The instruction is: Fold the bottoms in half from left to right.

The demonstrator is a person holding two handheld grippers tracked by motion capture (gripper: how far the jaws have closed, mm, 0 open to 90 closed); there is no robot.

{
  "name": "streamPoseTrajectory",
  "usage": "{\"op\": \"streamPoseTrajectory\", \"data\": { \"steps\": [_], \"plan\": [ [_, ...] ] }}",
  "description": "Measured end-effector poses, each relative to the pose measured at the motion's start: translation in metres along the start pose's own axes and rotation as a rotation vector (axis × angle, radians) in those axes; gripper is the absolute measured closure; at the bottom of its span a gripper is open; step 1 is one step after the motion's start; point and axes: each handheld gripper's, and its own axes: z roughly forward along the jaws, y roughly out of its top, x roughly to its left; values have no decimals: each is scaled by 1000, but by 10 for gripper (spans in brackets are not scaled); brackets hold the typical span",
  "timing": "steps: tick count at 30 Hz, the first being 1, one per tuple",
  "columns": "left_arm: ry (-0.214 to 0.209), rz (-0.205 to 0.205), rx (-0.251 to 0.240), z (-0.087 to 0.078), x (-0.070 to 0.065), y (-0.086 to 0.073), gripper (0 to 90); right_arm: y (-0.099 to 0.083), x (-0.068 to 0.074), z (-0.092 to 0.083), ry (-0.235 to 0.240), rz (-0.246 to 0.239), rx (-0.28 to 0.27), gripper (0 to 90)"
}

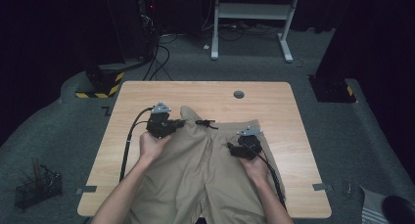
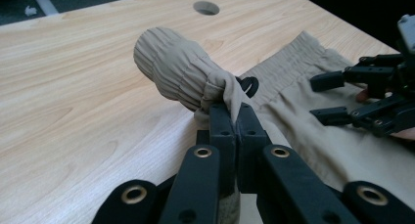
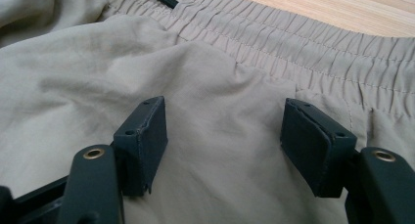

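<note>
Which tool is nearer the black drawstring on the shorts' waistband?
Left. The left tool grips the waistband just beside the black drawstring; the right tool hovers open over the shorts, farther off.

No readable text, labels, brands or numbers anywhere.

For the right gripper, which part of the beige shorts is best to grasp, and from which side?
Probably the gathered elastic waistband, approached from above with the right gripper tipped down. Its ribbed, thicker edge lies flat just beyond the open fingers, whereas the smooth cloth of the shorts under them gives little to pinch. The left gripper already clamps its bunched end.
</note>
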Motion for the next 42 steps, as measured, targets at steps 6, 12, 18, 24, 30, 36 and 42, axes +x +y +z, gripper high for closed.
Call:
{"op": "streamPoseTrajectory", "data": {
  "steps": [6, 12, 18, 24, 30, 36, 42],
  "plan": [
    [-17, -2, -15, 0, -2, 4, 885, 3, 4, 3, 0, -1, 1, 342],
    [-43, -12, -33, -1, -5, 11, 885, 6, 10, 7, 0, -4, -1, 343],
    [-69, -13, -56, -1, -9, 19, 885, 11, 17, 12, 7, -15, -2, 344],
    [-89, -16, -59, 5, -13, 24, 886, 16, 26, 16, 5, -10, 0, 344],
    [-106, -11, -68, 11, -17, 31, 885, 21, 35, 22, 12, -22, -3, 348],
    [-122, -5, -58, 22, -24, 38, 885, 27, 43, 28, 17, -19, -1, 349],
    [-121, -1, -43, 31, -26, 40, 885, 35, 58, 37, 36, -40, -2, 348]
  ]
}}
